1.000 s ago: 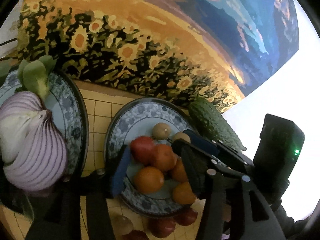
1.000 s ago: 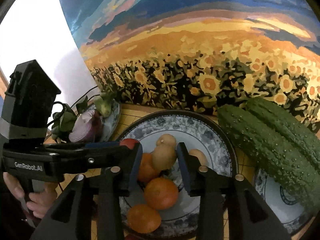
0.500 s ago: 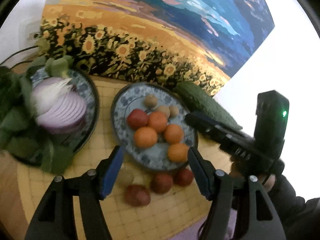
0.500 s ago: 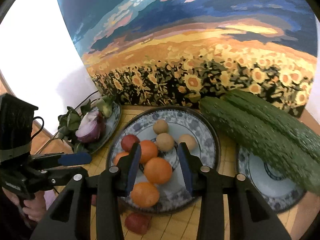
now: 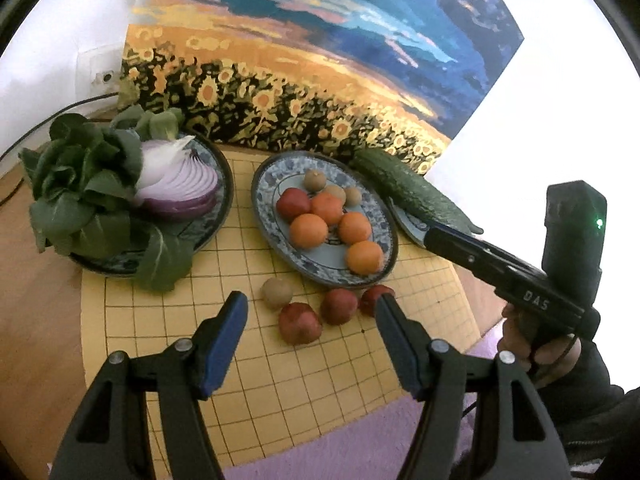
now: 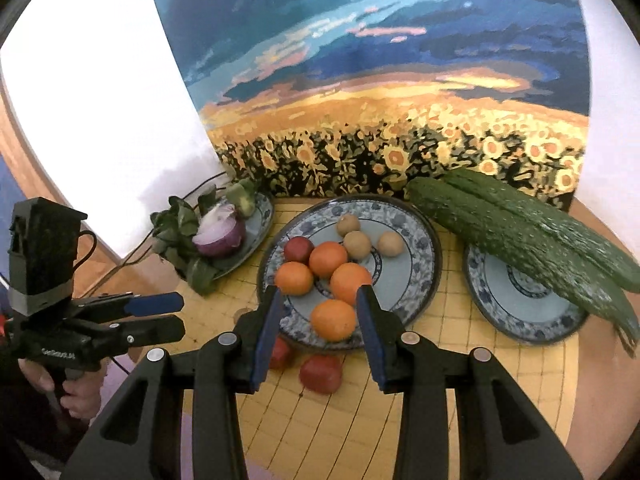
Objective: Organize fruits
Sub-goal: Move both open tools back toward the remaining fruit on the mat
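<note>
Left gripper (image 5: 312, 312) with fingers spread and nothing between them, just widened, above three red fruits (image 5: 300, 323) and a brown one (image 5: 277, 292) lying on the table beyond the tips; right gripper (image 6: 318, 312) fingers part-open, empty, framing the plate (image 6: 416, 240) of oranges (image 6: 333, 319).

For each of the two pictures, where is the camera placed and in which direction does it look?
Left wrist: sits on the left gripper, looking down past its open, empty jaws at loose fruit on the yellow mat; the right gripper and its hand show at right.
Right wrist: sits on the right gripper, looking down at the fruit plate; the left gripper shows at left.
Shared: the fruit plate, onion plate, cucumbers, sunflower painting.
</note>
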A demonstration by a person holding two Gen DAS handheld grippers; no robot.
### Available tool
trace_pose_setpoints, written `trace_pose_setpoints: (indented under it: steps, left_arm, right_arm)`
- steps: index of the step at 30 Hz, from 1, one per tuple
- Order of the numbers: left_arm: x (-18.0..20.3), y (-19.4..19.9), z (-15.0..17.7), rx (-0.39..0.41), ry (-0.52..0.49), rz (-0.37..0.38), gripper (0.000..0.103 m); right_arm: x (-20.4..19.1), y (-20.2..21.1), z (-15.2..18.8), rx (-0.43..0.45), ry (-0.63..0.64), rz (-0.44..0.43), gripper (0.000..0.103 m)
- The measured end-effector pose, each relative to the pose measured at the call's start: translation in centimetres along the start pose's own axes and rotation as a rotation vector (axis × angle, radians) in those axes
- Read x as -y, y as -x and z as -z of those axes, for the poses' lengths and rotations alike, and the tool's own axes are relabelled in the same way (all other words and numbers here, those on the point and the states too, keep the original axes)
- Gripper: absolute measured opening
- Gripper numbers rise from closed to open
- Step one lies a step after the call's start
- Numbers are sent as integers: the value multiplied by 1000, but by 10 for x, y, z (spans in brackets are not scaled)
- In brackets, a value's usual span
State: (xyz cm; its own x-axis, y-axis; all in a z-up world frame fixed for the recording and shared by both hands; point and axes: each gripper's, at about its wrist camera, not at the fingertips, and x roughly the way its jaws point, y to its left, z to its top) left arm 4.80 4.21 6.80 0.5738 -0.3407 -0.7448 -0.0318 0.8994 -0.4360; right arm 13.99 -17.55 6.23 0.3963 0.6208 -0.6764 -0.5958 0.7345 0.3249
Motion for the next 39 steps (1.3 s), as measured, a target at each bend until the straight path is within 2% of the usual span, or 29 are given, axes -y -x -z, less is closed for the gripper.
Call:
trace_pose_setpoints:
  steps: [9,19,21,25,29,32,34,39]
  left_arm:
    - [2,6,17,-29,-33,16,70]
    - [-13,-16,33,-126,-31,9,67]
    - [-8,-25,31,-132,-69,-17,62]
    - [10,-39,24,-98,-192,-112,61]
    - [24,-60,21,-129,-265,-170,52]
    - [21,-68,20,-145,-249,-165,45]
    - [15,-65,18,-130,-210,-143,34]
    - [-1,-52,18,-97,-130,-117,34]
  right_arm:
    - [-12,31,26,25,-39,28,40]
    - [-29,15,64,-79,-38,42,40]
    - [-29,11,65,-92,-28,42,40]
    - [-28,7,60,-97,-27,59,40]
    - [-30,4,59,-112,-7,58,40]
    - [-33,3,58,-116,14,52,40]
    - [-36,5,56,-100,38,37,40]
    - [-46,-3,45,-97,88,25,40]
